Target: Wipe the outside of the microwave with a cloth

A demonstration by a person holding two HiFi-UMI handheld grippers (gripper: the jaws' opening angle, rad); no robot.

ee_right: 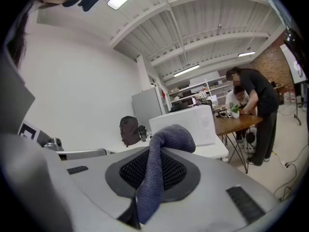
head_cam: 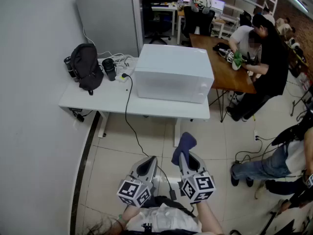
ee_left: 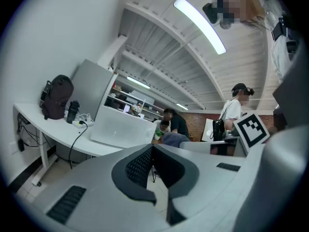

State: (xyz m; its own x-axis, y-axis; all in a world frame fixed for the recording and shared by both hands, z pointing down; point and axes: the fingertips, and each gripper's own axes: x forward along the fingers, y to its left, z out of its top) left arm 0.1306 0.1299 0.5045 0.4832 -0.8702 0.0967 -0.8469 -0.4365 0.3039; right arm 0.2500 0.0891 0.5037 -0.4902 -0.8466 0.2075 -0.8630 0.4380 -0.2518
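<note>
Microwave first: the white box sits on the right half of the white bench against the wall, well apart from us across a stretch of tiled floor. At the bench's left end a black backpack leans upright, with a dark bottle just beside it and a black power cable trailing over the front edge to the floor.

Closer in, we carry both tools low in front of us. The left hand-held gripper has its jaws pressed together with nothing between them. The right hand-held gripper is clamped on a blue-grey cloth, which stands up out of the jaws and folds over at the top.

As we judge it, the wiping has not begun. The cloth is in hand, but it is nowhere near the microwave and no face has been touched. We have yet to walk up to the bench and work over the top, sides and front.

Its long axis runs left to right along the length of the bench, slightly skewed, with one broad face turned our way. We cannot tell from here whether that face is the door.
</note>
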